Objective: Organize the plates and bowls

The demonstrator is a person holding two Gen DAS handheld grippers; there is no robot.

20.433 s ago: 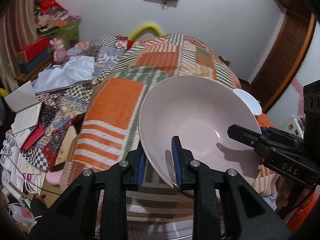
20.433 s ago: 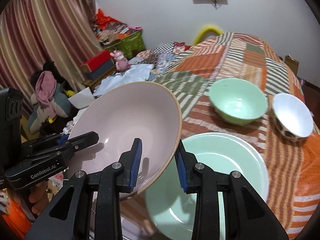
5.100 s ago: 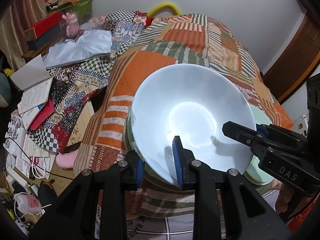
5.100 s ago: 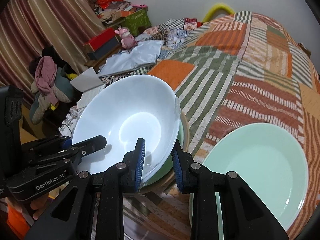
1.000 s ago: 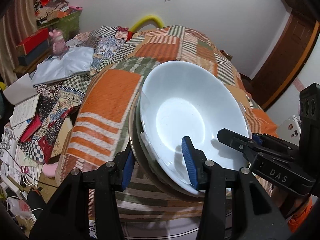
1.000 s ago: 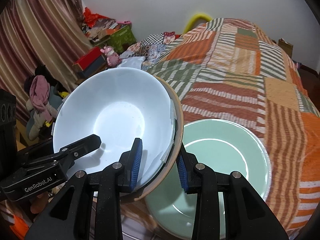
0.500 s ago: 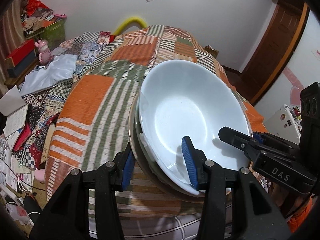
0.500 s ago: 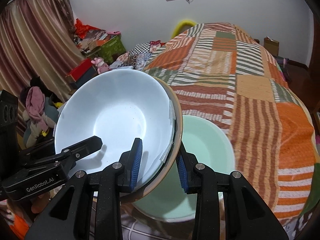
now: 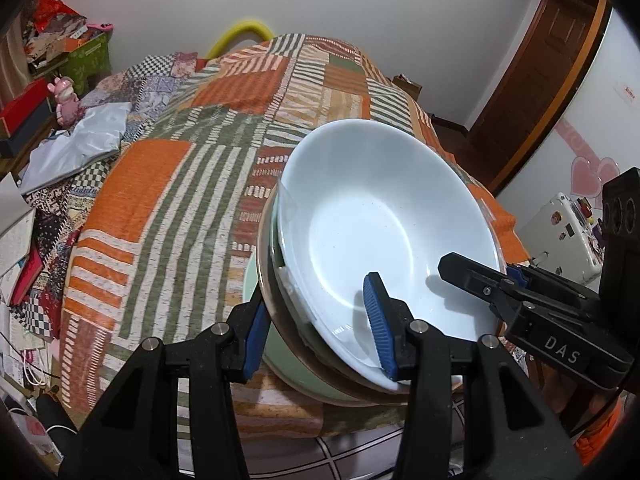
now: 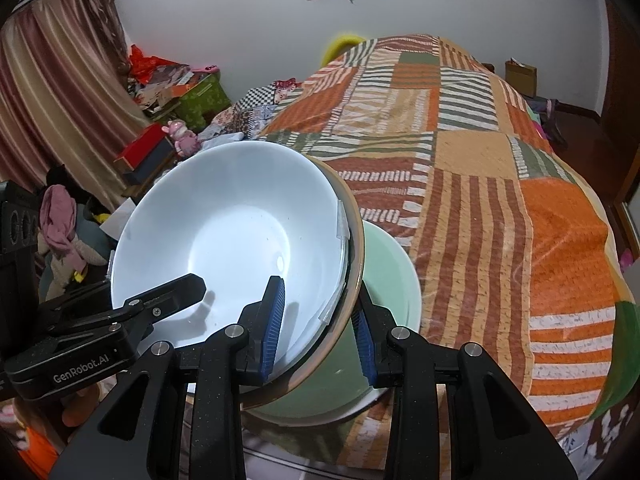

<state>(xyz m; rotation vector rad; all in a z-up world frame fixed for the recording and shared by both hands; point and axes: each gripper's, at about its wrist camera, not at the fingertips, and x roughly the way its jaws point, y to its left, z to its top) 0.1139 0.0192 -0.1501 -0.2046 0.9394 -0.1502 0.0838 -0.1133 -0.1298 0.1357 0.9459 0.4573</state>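
Observation:
A white bowl (image 9: 380, 216) (image 10: 224, 240) sits nested on top of a stack of bowls, whose outermost bowl (image 10: 356, 256) has a tan rim. My left gripper (image 9: 318, 328) is shut on the stack's near-left rim, one blue pad inside the white bowl and one outside. My right gripper (image 10: 319, 330) is shut on the opposite rim in the same way. The stack is tilted and hangs over a pale green plate (image 10: 392, 280) (image 9: 276, 356) on the bed's near corner. Whether the stack touches the plate I cannot tell.
A patchwork quilt (image 9: 160, 200) (image 10: 500, 220) covers the bed, whose front edge is just below the plate. Books, boxes and a pink toy (image 9: 66, 98) crowd the floor and shelf on the left. A wooden door (image 9: 532, 92) stands at the far right.
Both grippers carried the stack sideways across the bed. The green plate, earlier beside the stack, now lies mostly beneath it. Both grips are unchanged.

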